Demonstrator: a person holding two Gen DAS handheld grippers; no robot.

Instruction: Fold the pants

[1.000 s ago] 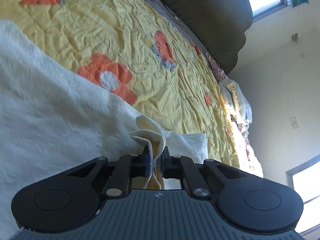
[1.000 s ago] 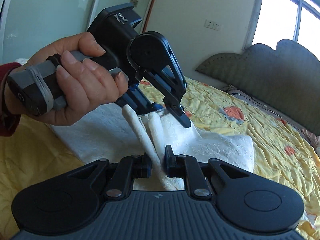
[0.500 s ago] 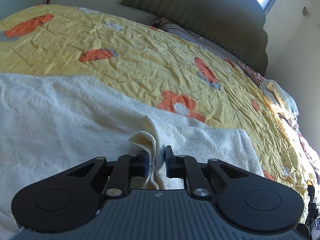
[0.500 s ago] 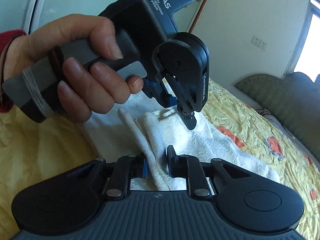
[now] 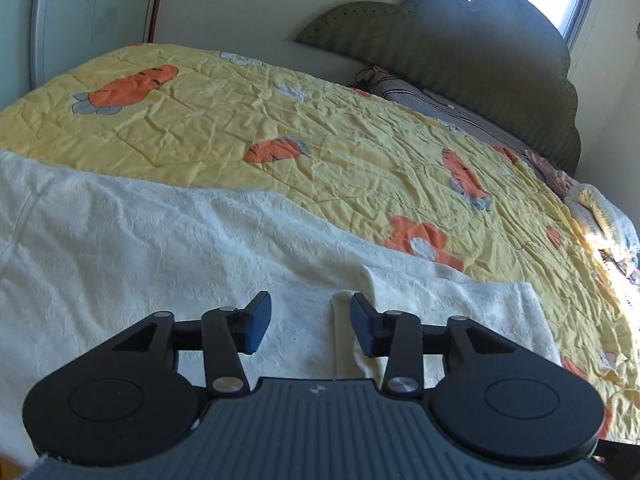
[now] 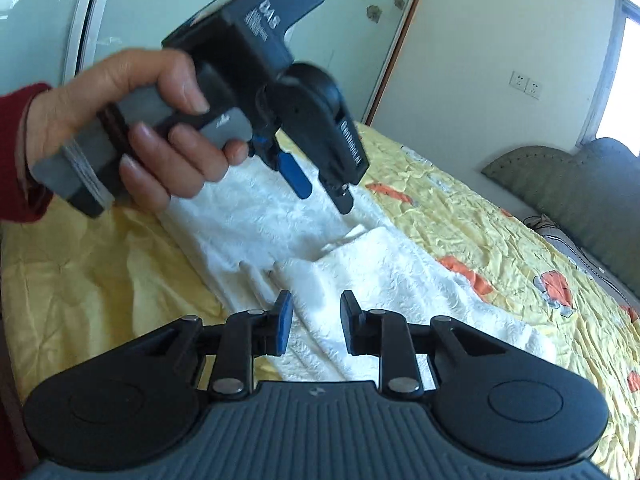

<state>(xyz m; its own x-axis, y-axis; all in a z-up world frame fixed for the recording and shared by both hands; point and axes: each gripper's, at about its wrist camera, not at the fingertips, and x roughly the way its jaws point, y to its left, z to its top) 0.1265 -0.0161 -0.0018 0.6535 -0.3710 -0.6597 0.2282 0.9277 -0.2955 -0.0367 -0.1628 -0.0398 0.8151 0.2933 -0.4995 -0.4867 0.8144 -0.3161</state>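
Observation:
The white textured pants lie folded flat across the yellow bedspread. My left gripper hovers just above them with its jaws opening. A loose fold edge rests beside the right pad, and nothing is pinched. In the right wrist view the pants run from near left to far right. My right gripper is low over them, its jaws opening, with cloth lying beneath the gap and not pressed. The left gripper, held by a hand in a red sleeve, hangs open above the pants.
The yellow bedspread with orange carrots covers the whole bed. A green padded headboard and pillows stand at the far end. A glass wardrobe door is behind the hand.
Both grippers, shut on a raised fold of the pants a second ago, have opened and let it go. The cloth now lies flat. The left gripper has risen and swung round.

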